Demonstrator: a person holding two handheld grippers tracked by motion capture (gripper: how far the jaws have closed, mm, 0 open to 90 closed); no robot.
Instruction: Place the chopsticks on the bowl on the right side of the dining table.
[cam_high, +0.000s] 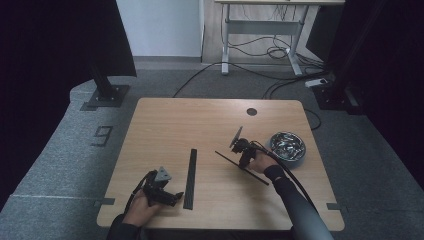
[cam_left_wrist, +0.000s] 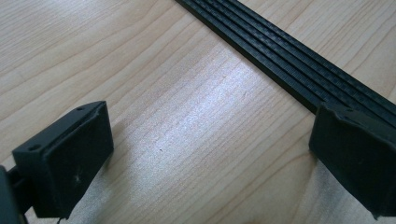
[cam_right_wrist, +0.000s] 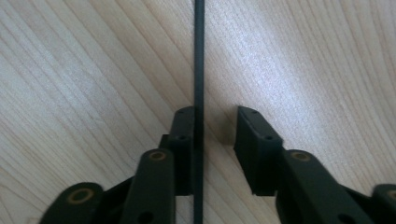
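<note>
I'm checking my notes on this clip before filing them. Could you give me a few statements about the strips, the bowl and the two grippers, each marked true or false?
1. A thin black strip runs between the jaws of the right gripper. True.
2. Both pads of the right gripper press on that strip. False: it lies against one jaw, with a gap to the other.
3. The left gripper stands open over bare wood. True.
4. The ribbed black strip lies between the left gripper's jaws. False: it lies flat on the table, beside one jaw.
5. The metal bowl sits near the person's left hand. False: it is beside the right hand.
</note>
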